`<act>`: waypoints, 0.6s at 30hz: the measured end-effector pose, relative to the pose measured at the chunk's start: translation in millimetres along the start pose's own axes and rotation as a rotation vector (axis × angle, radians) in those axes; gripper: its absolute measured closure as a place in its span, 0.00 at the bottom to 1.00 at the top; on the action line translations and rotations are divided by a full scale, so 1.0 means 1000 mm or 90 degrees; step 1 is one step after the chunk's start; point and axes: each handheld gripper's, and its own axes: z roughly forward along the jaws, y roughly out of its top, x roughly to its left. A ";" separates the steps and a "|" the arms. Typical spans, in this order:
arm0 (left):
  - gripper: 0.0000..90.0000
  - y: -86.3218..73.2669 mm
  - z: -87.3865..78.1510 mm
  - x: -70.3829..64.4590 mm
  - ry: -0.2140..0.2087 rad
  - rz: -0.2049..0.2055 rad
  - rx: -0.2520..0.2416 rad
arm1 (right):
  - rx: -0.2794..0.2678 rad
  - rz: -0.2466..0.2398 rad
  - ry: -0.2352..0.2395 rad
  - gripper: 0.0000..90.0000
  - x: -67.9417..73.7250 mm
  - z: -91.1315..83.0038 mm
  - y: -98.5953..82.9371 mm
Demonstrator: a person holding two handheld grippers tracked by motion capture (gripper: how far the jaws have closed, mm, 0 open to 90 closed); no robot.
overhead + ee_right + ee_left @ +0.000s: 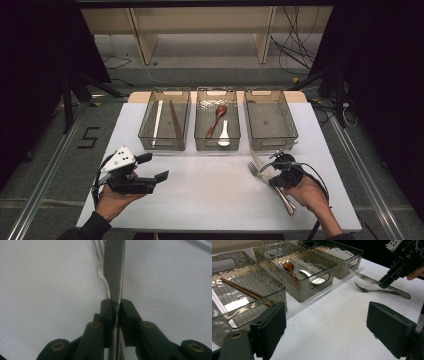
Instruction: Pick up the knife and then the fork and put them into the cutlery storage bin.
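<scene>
My right gripper (270,167) is at the front right of the white table (210,200), shut on a steel knife (256,159) whose blade points toward the bins. In the right gripper view the jaws (116,305) pinch the knife (114,267) edge-up. A fork (98,255) lies on the table just under it, tines (253,171) to the left of the gripper. The left gripper view shows the knife (362,277) raised slightly above the fork (372,290). My left gripper (154,167) hovers at the front left, open, with nothing between its jaws (329,327).
Three clear bins stand in a row at the back. The left bin (163,146) holds a white chopstick (158,120) and a brown one (175,120). The middle bin (216,146) holds a brown spoon (217,117) and a white spoon (224,135). The right bin (272,120) has nothing in it.
</scene>
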 end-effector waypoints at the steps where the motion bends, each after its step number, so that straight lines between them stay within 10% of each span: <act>1: 0.17 0.000 0.000 0.000 0.000 0.001 0.001 | -0.004 0.000 0.001 0.91 0.000 -0.001 0.000; 18: 0.17 0.000 0.000 0.000 0.001 0.000 0.000 | -0.061 0.004 0.037 0.91 -0.002 -0.015 0.000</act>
